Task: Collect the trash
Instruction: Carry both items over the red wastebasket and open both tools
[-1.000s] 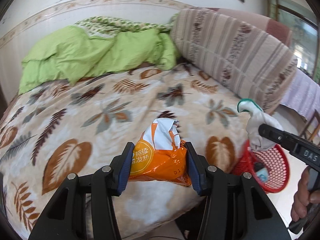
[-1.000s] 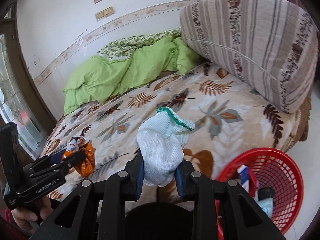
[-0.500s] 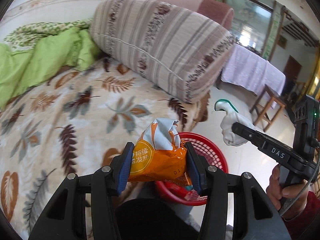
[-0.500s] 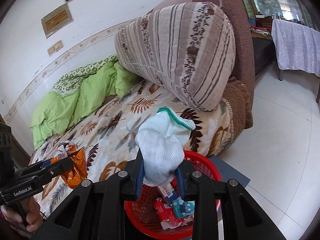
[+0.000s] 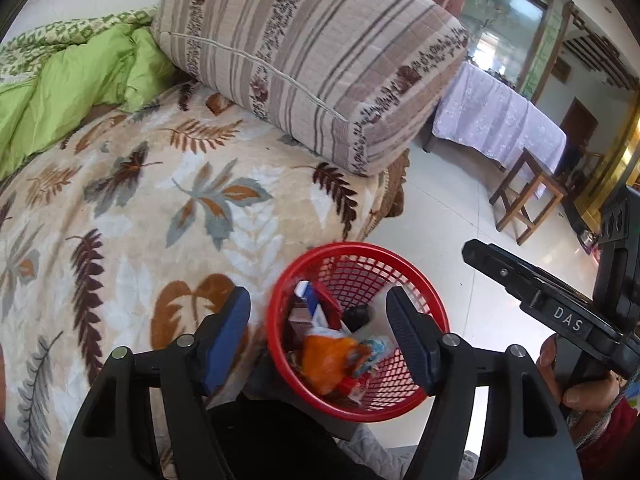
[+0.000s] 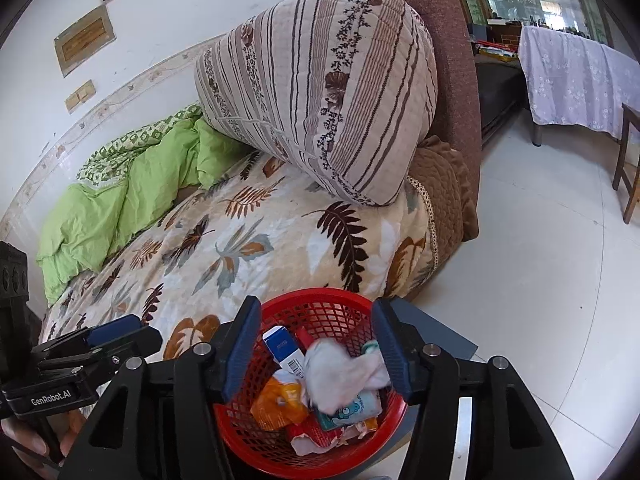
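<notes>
A red mesh basket (image 5: 436, 312) (image 6: 320, 300) stands on the floor beside the bed. Inside lie an orange snack bag (image 5: 326, 362) (image 6: 276, 400), a white sock with a green cuff (image 6: 344, 372), a blue and white box (image 6: 282, 346) and other wrappers. My left gripper (image 5: 318, 334) hovers over the basket with its jaws opening and nothing between the pads; it also shows at the left of the right wrist view (image 6: 120, 334). My right gripper (image 6: 314, 354) is above the basket too, jaws opening, the sock loose below them. It appears at the right of the left wrist view (image 5: 480, 252).
The bed with a leaf-print blanket (image 5: 160, 200) fills the left. A big striped cushion (image 5: 312, 52) and a green quilt (image 5: 72, 80) lie on it. White tiled floor (image 6: 540, 280) spreads right, with a wooden stool (image 5: 528, 196) and a table under a lilac cloth (image 5: 500, 120).
Both grippers swung from over the bed to above the red basket. Their jaws spread, and the orange bag and the white sock dropped into the basket.
</notes>
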